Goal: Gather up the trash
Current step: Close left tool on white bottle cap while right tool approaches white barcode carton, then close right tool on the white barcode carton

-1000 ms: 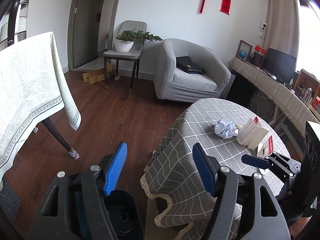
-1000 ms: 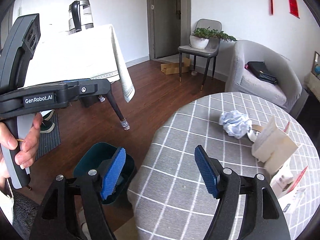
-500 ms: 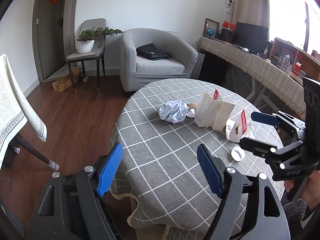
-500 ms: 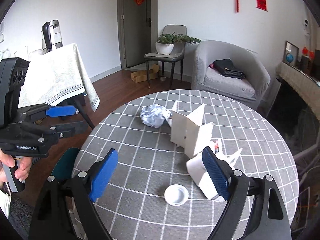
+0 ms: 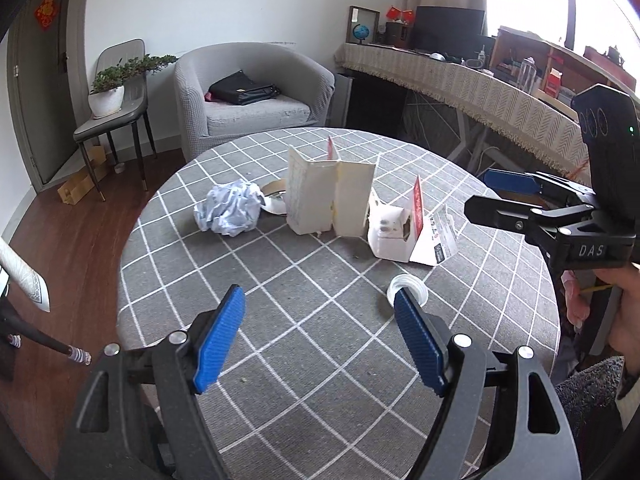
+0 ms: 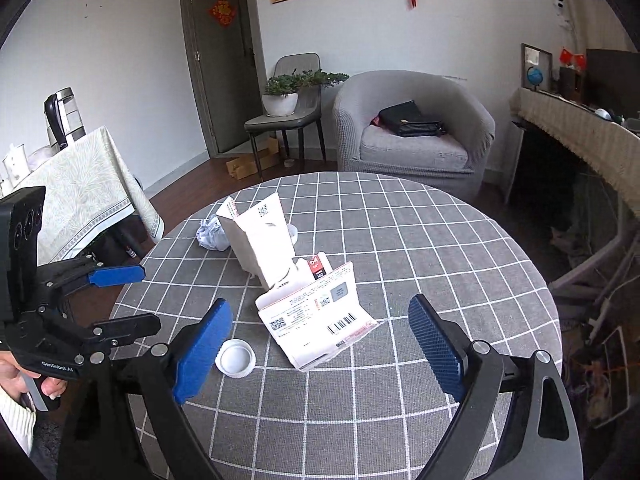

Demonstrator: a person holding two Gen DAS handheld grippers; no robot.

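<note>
The left gripper (image 5: 320,328) and the right gripper (image 6: 320,344) are hovering over the near half of the round table (image 6: 460,264), both with jaws spread and nothing between them; the right jaws have just been opening wider. The cloth between the grippers and the trash is lying bare. A white plastic lid (image 6: 236,358) is sitting just beside the right gripper's left finger. A torn white carton (image 6: 316,316) is lying open, its inside unclear. A taller opened carton (image 5: 328,196) is standing behind it, beside crumpled paper (image 5: 230,212).

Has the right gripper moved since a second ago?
Yes. The right gripper, jaws just opening and empty, swung from the bin side over the table, toward the box.
</note>
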